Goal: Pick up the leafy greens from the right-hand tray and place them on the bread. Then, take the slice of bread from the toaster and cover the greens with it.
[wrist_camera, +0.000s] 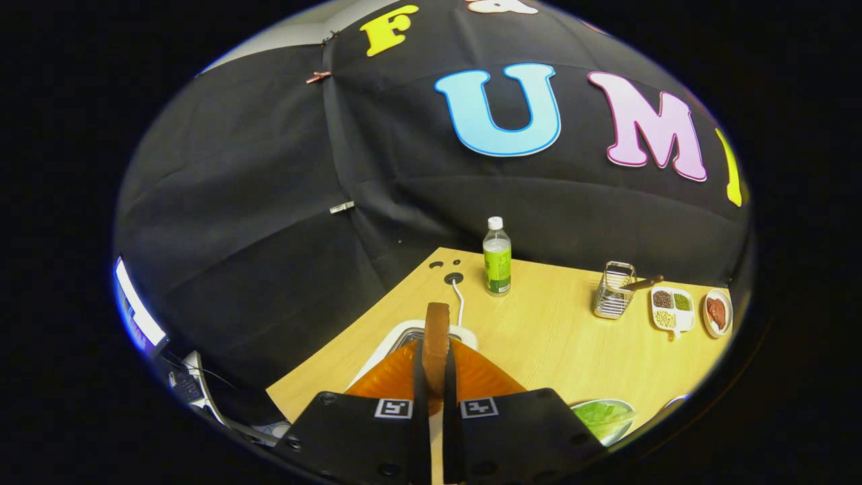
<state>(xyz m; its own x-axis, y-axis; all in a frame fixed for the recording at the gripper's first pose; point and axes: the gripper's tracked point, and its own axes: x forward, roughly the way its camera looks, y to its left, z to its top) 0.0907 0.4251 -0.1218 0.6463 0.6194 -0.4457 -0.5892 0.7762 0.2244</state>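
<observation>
My gripper [435,377] is shut on a slice of bread [436,337], which stands on edge between the orange fingers [389,380] and sticks up past their tips. Directly below and beyond the slice is the white toaster [404,337] with its metal slot, so the slice hangs just above it. The leafy greens [604,417] lie on a plate near the right finger, at the table's front. Whether bread lies under them I cannot tell.
A green-labelled water bottle [497,257] stands beyond the toaster. A wire basket [613,291], a divided white dish of grains [673,308] and a small dish of meat [717,312] line the far right of the wooden table [539,337]. The toaster's cord [460,296] runs to a table hole.
</observation>
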